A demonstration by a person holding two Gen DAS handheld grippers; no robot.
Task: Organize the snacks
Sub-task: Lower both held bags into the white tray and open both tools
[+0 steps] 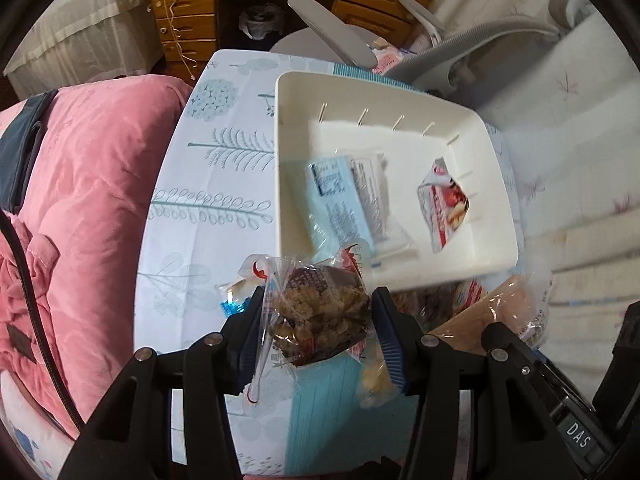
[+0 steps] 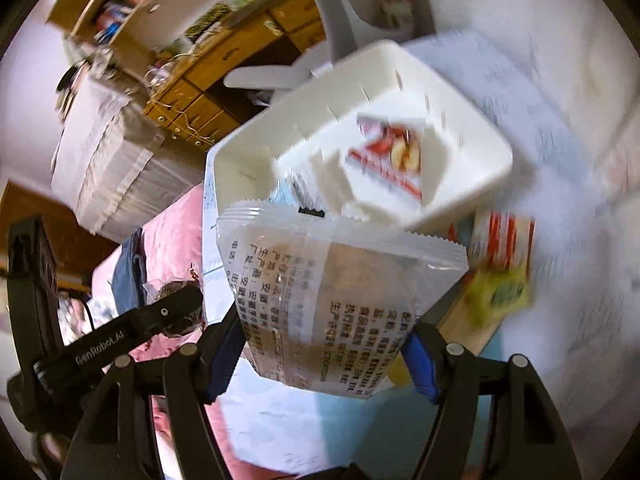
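Note:
My left gripper [image 1: 320, 320] is shut on a clear-wrapped brown snack cake [image 1: 320, 316], held just in front of the white bin [image 1: 296, 80]. The bin holds a light-blue packet [image 1: 340, 200] and a red-and-white packet [image 1: 444, 208]. My right gripper [image 2: 324, 344] is shut on a clear snack pack with black print [image 2: 320, 300], held above the table in front of the white bin [image 2: 472, 196]. The red-and-white packet [image 2: 392, 156] shows inside the bin. The left gripper with its brown cake [image 2: 176, 308] shows at the left of the right wrist view.
More snack packs lie on the patterned tablecloth [image 1: 208, 208]: a brown one [image 1: 500, 312] near the bin's front and a red-and-green one [image 2: 500, 264] at the right. A pink quilt [image 1: 80, 200] lies left. A grey chair [image 1: 328, 36] and wooden drawers [image 1: 188, 12] stand behind.

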